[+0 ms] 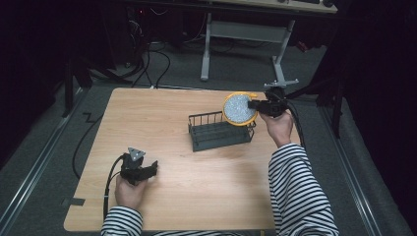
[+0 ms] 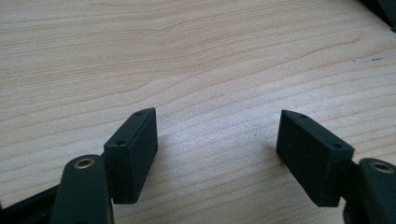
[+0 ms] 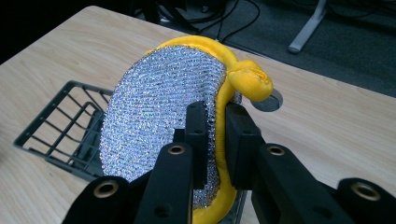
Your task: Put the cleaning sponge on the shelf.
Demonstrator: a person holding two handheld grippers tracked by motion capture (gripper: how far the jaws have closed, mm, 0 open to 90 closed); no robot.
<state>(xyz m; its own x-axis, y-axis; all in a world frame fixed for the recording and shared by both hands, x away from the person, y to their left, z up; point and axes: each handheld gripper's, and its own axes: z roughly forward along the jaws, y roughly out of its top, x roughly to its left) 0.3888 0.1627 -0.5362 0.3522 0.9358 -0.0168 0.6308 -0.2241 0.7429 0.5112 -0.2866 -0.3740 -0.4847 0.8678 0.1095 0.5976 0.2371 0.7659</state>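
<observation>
Pale wooden desk [image 1: 172,196], dark floor around it. Round scouring pad [image 1: 239,108], silver mesh face, yellow padded rim with a knotted loop, held upright above the right end of the grey wire rack [image 1: 216,132]. Right gripper [image 1: 256,104] fingers clamped on its rim; its lower edge is cut off in the right gripper view. Left gripper [image 2: 217,140] fingers apart over bare wood.

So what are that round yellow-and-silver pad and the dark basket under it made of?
The scouring pad looks like soft yellow cloth round the rim, knotted into a loop, with a face of glittery silver metallic mesh that sparkles. The wire basket seems to be thin metal rods with a matte dark grey coating, though moulded plastic can't be ruled out. The table shows pale wood grain, probably laminate.
</observation>
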